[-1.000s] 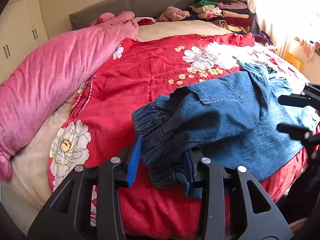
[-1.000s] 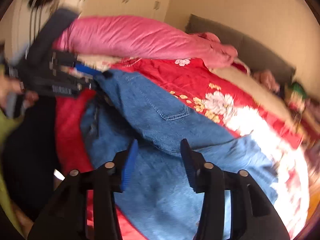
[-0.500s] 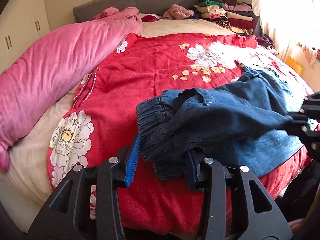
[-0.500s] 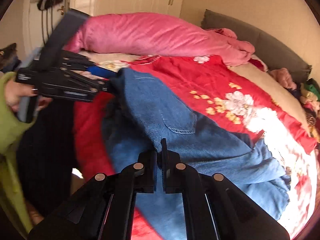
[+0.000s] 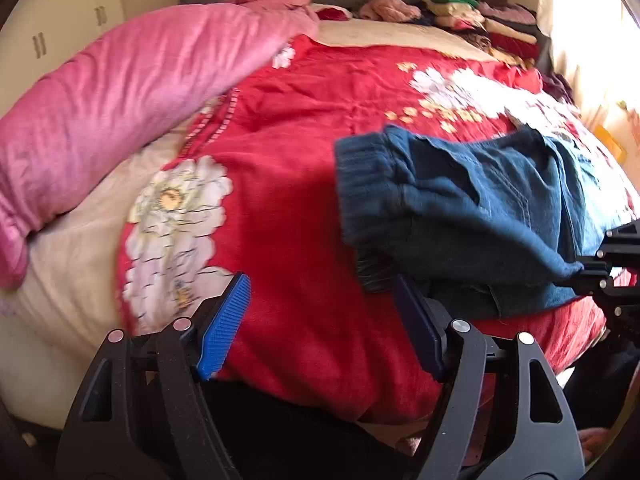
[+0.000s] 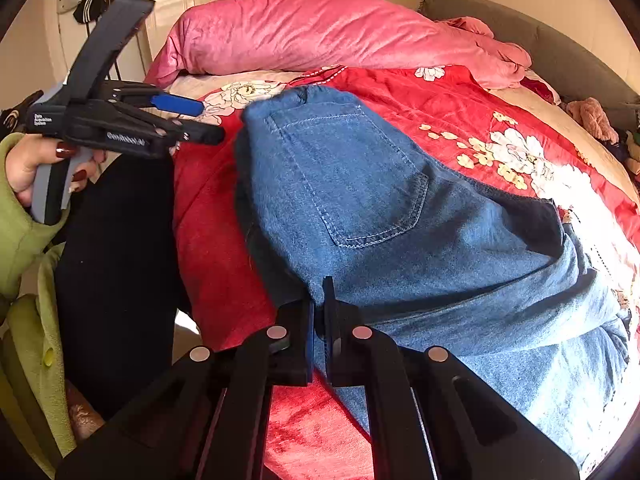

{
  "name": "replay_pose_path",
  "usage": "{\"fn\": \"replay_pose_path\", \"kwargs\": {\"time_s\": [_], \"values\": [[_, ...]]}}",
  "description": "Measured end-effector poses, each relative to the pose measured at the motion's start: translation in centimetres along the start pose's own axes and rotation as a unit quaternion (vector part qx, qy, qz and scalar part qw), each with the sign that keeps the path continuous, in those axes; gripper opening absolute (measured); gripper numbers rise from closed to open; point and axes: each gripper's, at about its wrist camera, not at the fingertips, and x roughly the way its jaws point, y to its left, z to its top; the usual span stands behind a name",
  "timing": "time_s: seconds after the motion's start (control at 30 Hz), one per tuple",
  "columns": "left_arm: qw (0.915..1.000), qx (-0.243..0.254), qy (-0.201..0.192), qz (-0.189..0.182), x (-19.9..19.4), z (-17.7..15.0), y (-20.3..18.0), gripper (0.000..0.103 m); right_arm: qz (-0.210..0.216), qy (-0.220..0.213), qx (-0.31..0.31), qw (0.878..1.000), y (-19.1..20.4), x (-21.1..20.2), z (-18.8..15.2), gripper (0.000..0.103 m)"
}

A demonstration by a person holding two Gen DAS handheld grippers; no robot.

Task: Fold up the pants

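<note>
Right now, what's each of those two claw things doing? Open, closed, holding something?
Left gripper: open, holding nothing; the jeans lie just beyond it.
Right gripper: closed, pinching the jeans' edge.

Right claw (image 6: 319, 316) pinches the blue jeans (image 6: 360, 200) on red bedspread (image 6: 212, 240).

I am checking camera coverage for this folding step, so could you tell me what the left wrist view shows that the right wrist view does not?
Only the left wrist view shows the stacked clothes by the headboard and the left gripper's open jaws seen from behind, with nothing between them. Only the right wrist view shows the hand holding the left gripper, the back pocket, and the right gripper shut on the jeans edge. Both show the jeans, the red quilt and the pink duvet.
</note>
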Motion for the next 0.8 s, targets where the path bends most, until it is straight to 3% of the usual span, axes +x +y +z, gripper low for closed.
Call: {"fn": "replay_pose_path", "kwargs": {"time_s": [0.17, 0.27, 0.37, 0.43, 0.53, 0.67, 0.73, 0.8], "values": [[0.9975, -0.042, -0.044, -0.037, -3.4, 1.3, 0.3, 0.063, 0.025, -0.006, 0.002, 1.0, 0.1, -0.2, 0.0, 0.004], [0.996, -0.027, -0.055, -0.066, -3.3, 2.8, -2.1, 0.062, 0.025, 0.01, -0.004, 1.0, 0.3, 0.5, -0.2, 0.006], [0.9948, -0.007, -0.038, -0.094, -1.4, 3.7, -4.8, 0.059, 0.033, 0.026, 0.007, 0.999, 0.3, 1.1, -0.7, 0.01], [0.9969, 0.012, -0.003, -0.078, 1.0, 3.6, -6.4, 0.058, 0.051, 0.023, 0.017, 0.998, 0.1, 0.4, -0.8, 0.019], [0.9985, 0.048, 0.016, -0.021, 3.6, 2.3, -7.5, 0.058, 0.091, -0.023, 0.038, 0.995, -0.3, -2.1, -0.5, 0.03], [0.9985, 0.051, 0.012, -0.018, 4.1, 1.9, -7.3, 0.058, 0.039, -0.038, 0.041, 0.998, -0.4, -2.2, 0.1, 0.038], [0.9986, 0.047, 0.01, -0.022, 4.1, 2.0, -7.0, 0.058, 0.031, -0.024, 0.059, 0.997, -0.6, -1.1, 0.0, 0.038], [0.9986, 0.045, 0.007, -0.025, 4.1, 1.9, -6.9, 0.058, 0.015, 0.016, 0.074, 0.997, -0.9, 0.9, -0.5, 0.042]]}}
